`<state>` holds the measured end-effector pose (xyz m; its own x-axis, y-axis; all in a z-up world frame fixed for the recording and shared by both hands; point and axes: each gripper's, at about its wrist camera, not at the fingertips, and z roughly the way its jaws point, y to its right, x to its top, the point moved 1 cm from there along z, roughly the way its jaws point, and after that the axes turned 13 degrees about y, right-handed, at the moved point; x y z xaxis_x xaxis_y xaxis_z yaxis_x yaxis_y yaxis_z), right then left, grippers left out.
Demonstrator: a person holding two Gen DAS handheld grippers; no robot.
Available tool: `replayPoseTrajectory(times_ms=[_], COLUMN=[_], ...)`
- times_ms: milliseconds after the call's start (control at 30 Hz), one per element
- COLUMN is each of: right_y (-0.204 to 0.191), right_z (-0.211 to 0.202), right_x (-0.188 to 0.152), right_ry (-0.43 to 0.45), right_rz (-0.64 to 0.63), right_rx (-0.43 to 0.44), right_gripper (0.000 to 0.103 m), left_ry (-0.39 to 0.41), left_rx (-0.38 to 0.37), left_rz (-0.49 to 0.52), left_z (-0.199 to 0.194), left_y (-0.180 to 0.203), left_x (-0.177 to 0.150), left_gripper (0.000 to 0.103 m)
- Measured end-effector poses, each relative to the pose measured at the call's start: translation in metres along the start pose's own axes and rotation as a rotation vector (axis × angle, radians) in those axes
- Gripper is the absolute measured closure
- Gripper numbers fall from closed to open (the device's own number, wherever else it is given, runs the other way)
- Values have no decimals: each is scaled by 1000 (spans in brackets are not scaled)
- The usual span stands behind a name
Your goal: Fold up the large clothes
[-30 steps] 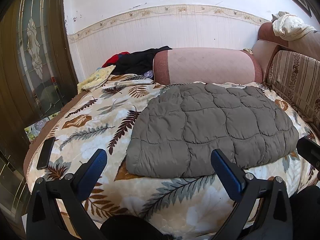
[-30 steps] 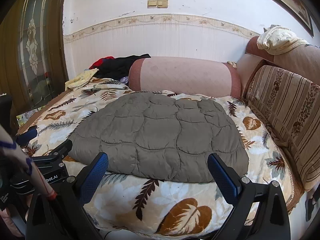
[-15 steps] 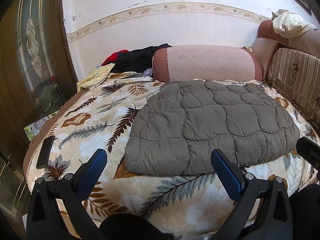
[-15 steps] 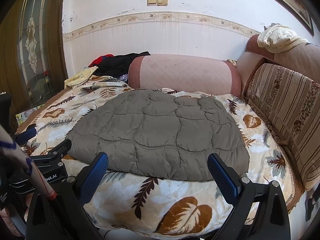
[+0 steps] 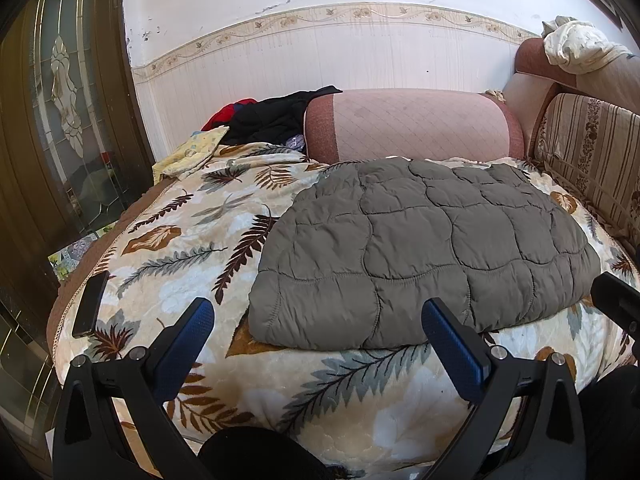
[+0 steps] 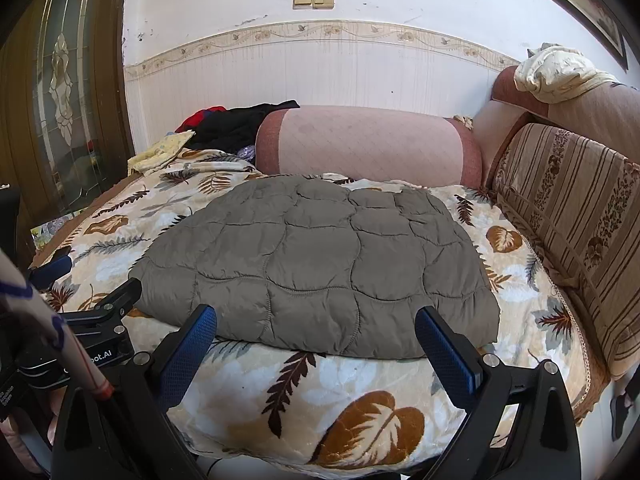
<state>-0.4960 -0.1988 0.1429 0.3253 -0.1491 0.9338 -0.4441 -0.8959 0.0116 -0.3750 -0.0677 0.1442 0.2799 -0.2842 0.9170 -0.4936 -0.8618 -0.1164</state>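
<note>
Looks well along, maybe finished: quilted grey jacket [image 5: 424, 252] already folded into a thick, rounded slab, no sleeves or collar loose, edges tucked under. Lies flat on the leaf-patterned blanket [image 5: 188, 240] covering the bed, toward the right half, far edge just short of the pink bolster [image 5: 412, 124], near edge close to the bed's front. Judged left to do: perhaps one more fold in half, or simply a tidy-up and setting aside; hard to say which from here.

Long axis runs across the bed, left to right, parallel to the bolster; no clear top or bottom of the garment visible, so cannot tell which way the collar points. Thick fold at the near left corner, thinner edge at the right.

Left gripper [image 5: 316, 340] held before the near left corner, jaws wide open, holding nothing. Right gripper [image 6: 316, 344] before the near edge further right, jaws likewise spread wide and empty. Neither touching the jacket. Dark phone [image 5: 90, 304] resting near the bed's left edge, well apart.
</note>
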Motion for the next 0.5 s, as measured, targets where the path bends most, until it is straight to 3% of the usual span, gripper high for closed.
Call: replayPoseTrajectory(times_ms=[500], right_y=[0], right_z=[0], right_x=[-1], right_ry=[-3], right_rz=[2], right_rx=[0], right_gripper=[2], left_ry=[-2], left_rx=[0], left_rz=[0], left_z=[0], left_y=[0], left_x=[0], left_gripper=[0])
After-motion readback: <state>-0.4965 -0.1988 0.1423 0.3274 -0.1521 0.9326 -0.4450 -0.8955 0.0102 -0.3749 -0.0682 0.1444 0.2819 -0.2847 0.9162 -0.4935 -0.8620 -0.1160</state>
